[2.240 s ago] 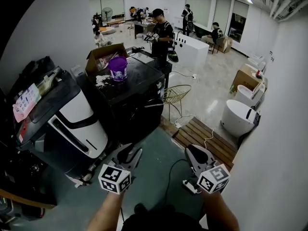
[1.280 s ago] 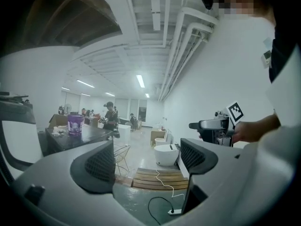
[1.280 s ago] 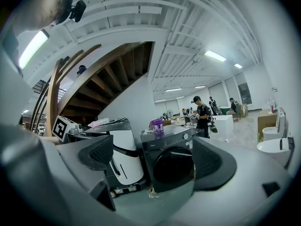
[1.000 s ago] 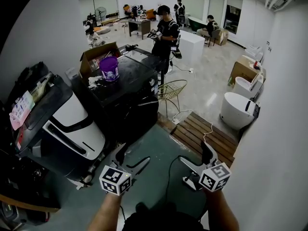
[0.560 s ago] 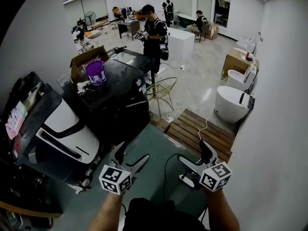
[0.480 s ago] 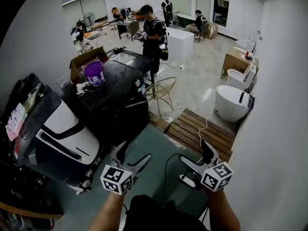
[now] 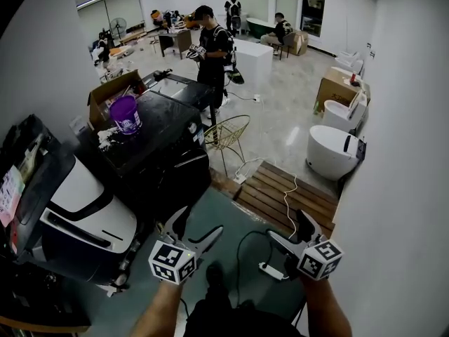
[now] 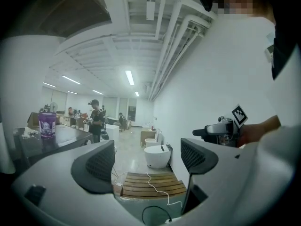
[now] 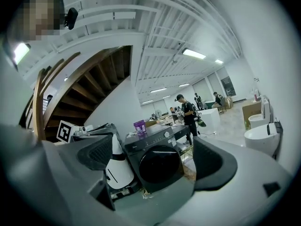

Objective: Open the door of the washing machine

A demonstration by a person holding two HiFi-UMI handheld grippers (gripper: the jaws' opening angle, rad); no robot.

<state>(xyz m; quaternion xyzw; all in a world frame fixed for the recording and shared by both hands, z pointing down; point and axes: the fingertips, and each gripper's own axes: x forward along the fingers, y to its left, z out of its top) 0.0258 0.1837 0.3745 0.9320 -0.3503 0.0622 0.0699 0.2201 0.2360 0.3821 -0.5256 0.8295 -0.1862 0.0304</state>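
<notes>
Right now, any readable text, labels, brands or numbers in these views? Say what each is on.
No text is legible in any view.
Purple bucket: printed label, too blurred to read.
Washing machine: white sticker on its front panel, too small to read.
Pink-and-white sheet at the left edge: print too blurred to read.
Left hand-held gripper and right hand-held gripper: square marker patterns on their cubes, no words.
</notes>
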